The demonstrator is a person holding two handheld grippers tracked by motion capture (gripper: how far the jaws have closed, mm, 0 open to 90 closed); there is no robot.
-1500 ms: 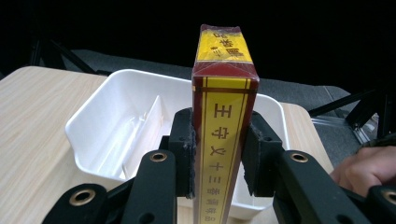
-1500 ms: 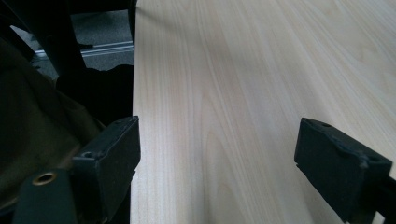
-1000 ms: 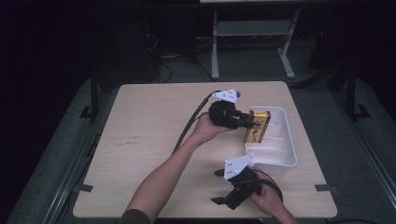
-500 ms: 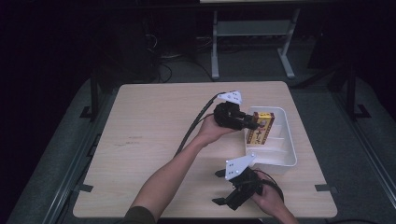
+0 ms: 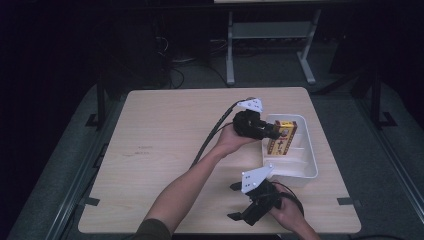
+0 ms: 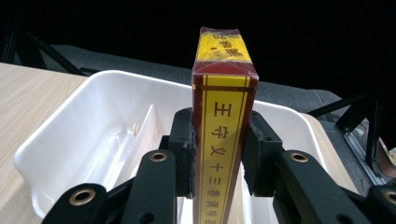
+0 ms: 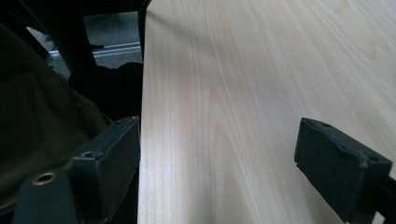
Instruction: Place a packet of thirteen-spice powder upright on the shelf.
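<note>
The left gripper [image 5: 272,131] reaches toward the right edge of the tabletop [image 5: 165,150], its jaws clamped on the narrow sides of a yellow and dark red box [image 5: 281,138] printed with characters; in the left gripper view the pads [image 6: 184,154] press both flanks of that box [image 6: 223,135], which stands upright between them over the white divided tray [image 6: 93,126]. Seen from above, the box is held over the far part of the tray [image 5: 310,160], which sits near the tabletop's right edge. Nearer the front edge, the right gripper [image 5: 240,202] rests low with its jaws spread wide apart over bare wood [image 7: 243,93], clasping nothing
</note>
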